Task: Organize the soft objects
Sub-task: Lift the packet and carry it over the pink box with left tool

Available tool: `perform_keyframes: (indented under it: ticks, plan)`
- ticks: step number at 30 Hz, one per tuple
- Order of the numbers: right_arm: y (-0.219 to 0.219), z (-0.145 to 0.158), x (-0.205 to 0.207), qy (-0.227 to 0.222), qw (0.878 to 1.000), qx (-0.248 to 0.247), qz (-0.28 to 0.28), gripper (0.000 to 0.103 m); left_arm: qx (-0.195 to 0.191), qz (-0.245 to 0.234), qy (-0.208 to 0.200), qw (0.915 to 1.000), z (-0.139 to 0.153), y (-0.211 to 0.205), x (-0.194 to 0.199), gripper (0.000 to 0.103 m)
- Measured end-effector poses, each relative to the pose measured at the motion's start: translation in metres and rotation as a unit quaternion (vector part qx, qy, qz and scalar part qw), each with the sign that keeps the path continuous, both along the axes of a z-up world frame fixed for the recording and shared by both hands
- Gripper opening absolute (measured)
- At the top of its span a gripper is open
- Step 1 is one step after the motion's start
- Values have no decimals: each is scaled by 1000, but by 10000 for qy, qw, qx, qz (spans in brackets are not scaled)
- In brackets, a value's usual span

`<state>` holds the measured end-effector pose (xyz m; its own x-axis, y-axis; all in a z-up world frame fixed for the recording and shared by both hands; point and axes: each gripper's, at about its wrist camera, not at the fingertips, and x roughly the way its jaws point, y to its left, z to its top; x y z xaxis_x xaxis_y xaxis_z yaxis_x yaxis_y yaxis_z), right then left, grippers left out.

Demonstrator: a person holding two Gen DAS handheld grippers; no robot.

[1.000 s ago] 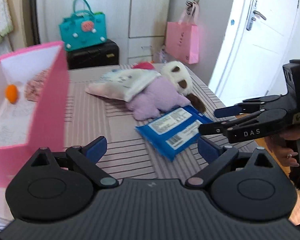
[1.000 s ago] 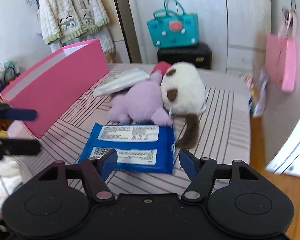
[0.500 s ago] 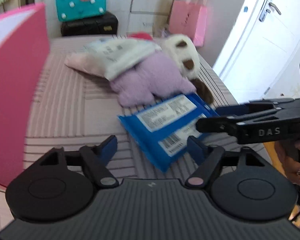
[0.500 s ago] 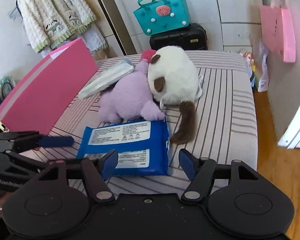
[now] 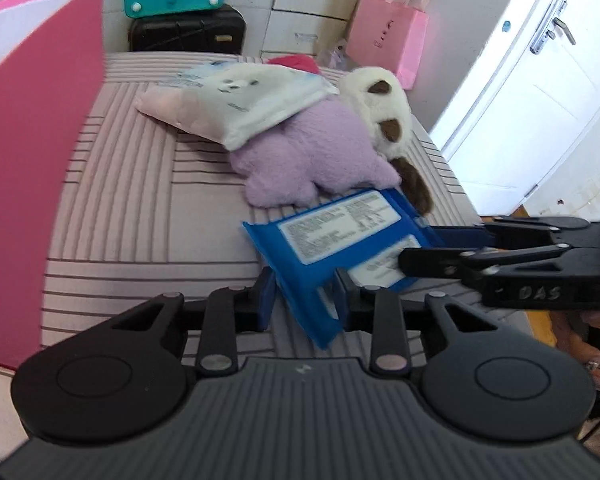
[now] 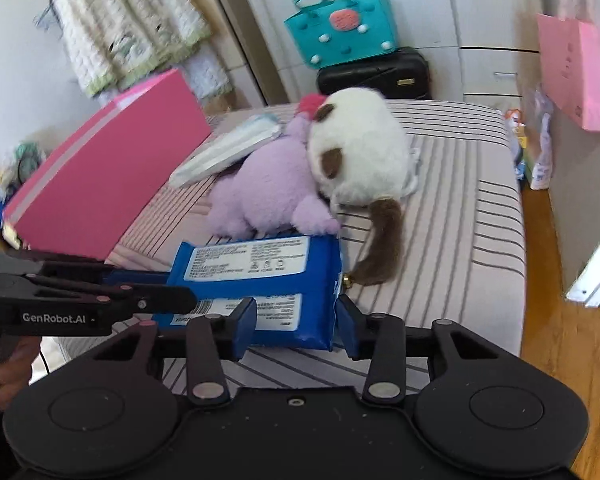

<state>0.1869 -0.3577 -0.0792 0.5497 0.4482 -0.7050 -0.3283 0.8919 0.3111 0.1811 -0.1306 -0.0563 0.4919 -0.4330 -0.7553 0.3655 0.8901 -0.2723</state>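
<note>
A blue wipes pack (image 5: 332, 240) (image 6: 260, 276) lies on the striped bed in front of a purple plush (image 5: 312, 156) (image 6: 268, 184) and a white-and-brown plush cat (image 5: 384, 116) (image 6: 360, 152). A white soft pack (image 5: 236, 104) (image 6: 224, 152) leans on the purple plush. My left gripper (image 5: 304, 300) is closed on the pack's near-left corner. My right gripper (image 6: 296, 320) is closed on its near-right end. Each gripper shows in the other's view: the right gripper (image 5: 416, 252) and the left gripper (image 6: 172, 292).
A pink box (image 5: 40, 152) (image 6: 100, 184) stands open at the bed's left side. A teal bag (image 6: 340, 36) on a black case (image 6: 376, 72) stands behind the bed. A pink paper bag (image 5: 388, 36) hangs by the white door (image 5: 540, 100). The wooden floor (image 6: 560, 340) is to the right.
Both grippers have moved in on the blue wipes pack and closed on it, the left at its left corner, the right at its right end.
</note>
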Motion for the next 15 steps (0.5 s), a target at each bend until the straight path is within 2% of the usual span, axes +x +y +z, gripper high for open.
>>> perform_keyframes:
  ticks: [4,6,10,15]
  plan:
    - [5,3,4,84,10000,-46,26,57,-187,-17,56,9998,-1,-3,-3,27]
    - [8,3,3,37,9998,-218,-25,48,-252,30,31,9997,-3,-2,-3,26]
    - [13,8,0,76,9993,-347,-105,42,-312,-2,32,9995,-1,-2,-4,25]
    - [18,21,-11,-18,9993,-379,-53,44,-513,-298,281,9978,7,5,-10,24]
